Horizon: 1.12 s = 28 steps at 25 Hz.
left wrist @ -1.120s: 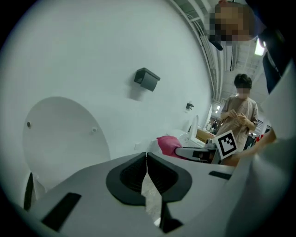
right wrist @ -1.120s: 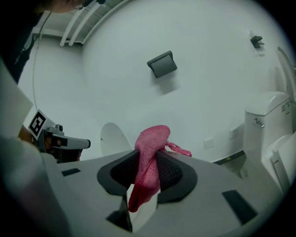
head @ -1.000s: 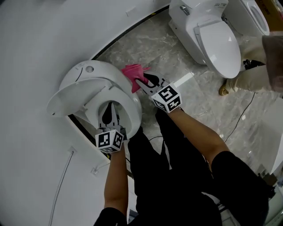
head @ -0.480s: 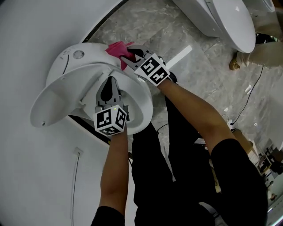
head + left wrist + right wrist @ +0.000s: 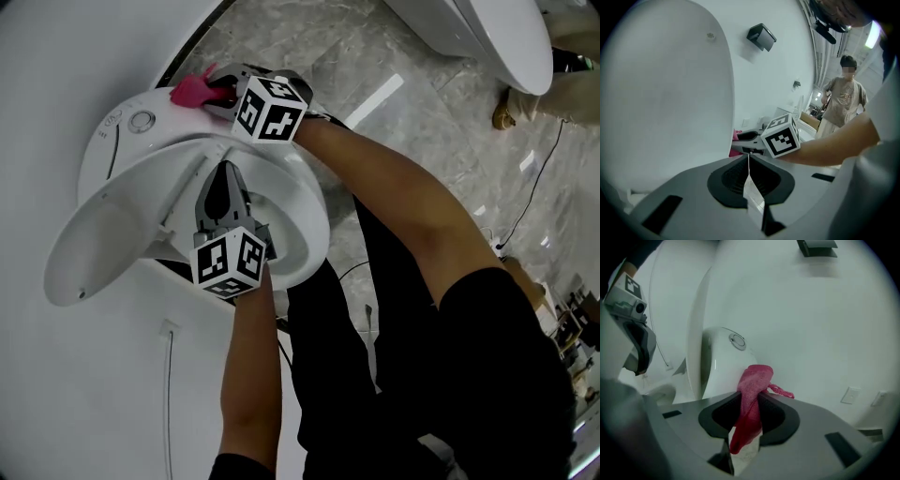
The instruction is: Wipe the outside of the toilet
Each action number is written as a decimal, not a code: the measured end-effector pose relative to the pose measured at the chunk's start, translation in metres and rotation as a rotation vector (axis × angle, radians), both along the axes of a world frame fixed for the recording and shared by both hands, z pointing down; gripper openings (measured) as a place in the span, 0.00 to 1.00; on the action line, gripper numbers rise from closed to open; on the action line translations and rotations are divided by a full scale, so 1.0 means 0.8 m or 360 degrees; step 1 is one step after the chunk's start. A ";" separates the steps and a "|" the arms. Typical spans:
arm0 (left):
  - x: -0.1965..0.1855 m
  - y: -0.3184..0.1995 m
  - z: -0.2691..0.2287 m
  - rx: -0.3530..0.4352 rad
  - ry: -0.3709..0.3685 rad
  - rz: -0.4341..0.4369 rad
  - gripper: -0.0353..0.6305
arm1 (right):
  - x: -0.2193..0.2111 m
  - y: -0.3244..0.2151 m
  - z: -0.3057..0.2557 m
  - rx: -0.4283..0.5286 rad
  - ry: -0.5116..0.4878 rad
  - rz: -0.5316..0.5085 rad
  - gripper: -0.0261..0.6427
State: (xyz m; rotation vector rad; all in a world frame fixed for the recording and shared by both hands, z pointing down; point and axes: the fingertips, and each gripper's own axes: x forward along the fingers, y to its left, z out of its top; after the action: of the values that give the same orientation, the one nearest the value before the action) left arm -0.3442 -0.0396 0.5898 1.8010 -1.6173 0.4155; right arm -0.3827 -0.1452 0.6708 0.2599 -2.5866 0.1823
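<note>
The white toilet (image 5: 281, 178) stands against a curved wall with its lid (image 5: 103, 239) raised. My right gripper (image 5: 217, 91) is shut on a pink cloth (image 5: 190, 91) and presses it on the toilet's back top, just beside the round flush button (image 5: 141, 122). In the right gripper view the cloth (image 5: 754, 380) hangs between the jaws, in front of the toilet's body (image 5: 719, 362). My left gripper (image 5: 225, 171) hovers over the seat ring, tips near the lid hinge. Its jaws (image 5: 749, 157) are shut with nothing visible between them. The lid (image 5: 670, 93) fills that view's left.
A second toilet (image 5: 487, 37) stands at the top right on the marble floor (image 5: 422, 122). A cable (image 5: 534, 216) trails over the floor at right. A person (image 5: 843, 98) stands in the distance. The person's black-trousered legs are close to the bowl's front.
My right gripper has carried the pink cloth from the toilet's side up to its back top by the flush button. The left gripper has stayed over the seat.
</note>
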 end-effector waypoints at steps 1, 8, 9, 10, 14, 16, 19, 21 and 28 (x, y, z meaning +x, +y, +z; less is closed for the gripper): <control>0.002 0.002 0.002 -0.0010 0.0004 0.0001 0.08 | -0.002 0.003 0.002 -0.0023 -0.0007 -0.0043 0.22; 0.005 0.013 0.008 -0.0039 0.0038 -0.0021 0.08 | -0.004 0.030 0.010 -0.0310 -0.0159 -0.0165 0.22; 0.007 0.015 0.008 -0.0039 0.0040 -0.0020 0.08 | -0.001 0.032 0.012 -0.0352 -0.0175 -0.0159 0.22; 0.010 0.017 0.010 -0.0043 0.0038 -0.0013 0.08 | 0.003 0.035 0.016 -0.0385 -0.0182 -0.0150 0.21; 0.020 0.030 0.024 -0.0103 0.0020 0.0040 0.08 | 0.019 0.051 0.024 -0.0449 -0.0224 -0.0075 0.21; 0.024 0.035 0.032 -0.0135 0.0013 0.0065 0.08 | 0.026 0.060 0.024 -0.0489 -0.0251 -0.0044 0.21; 0.029 0.040 0.041 -0.0165 -0.0016 0.0115 0.08 | 0.040 0.075 0.033 -0.0528 -0.0265 -0.0022 0.21; 0.029 0.043 0.048 -0.0187 -0.0031 0.0127 0.08 | 0.051 0.088 0.039 -0.0551 -0.0255 -0.0016 0.21; 0.016 0.053 0.071 -0.0313 0.0028 -0.0023 0.08 | 0.091 0.140 0.062 -0.0655 -0.0201 0.0051 0.21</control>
State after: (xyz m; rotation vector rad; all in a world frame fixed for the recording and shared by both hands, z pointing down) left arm -0.3311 0.0027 0.6464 1.6404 -1.5208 0.5317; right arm -0.3097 -0.0334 0.7204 0.1408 -2.5935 0.7522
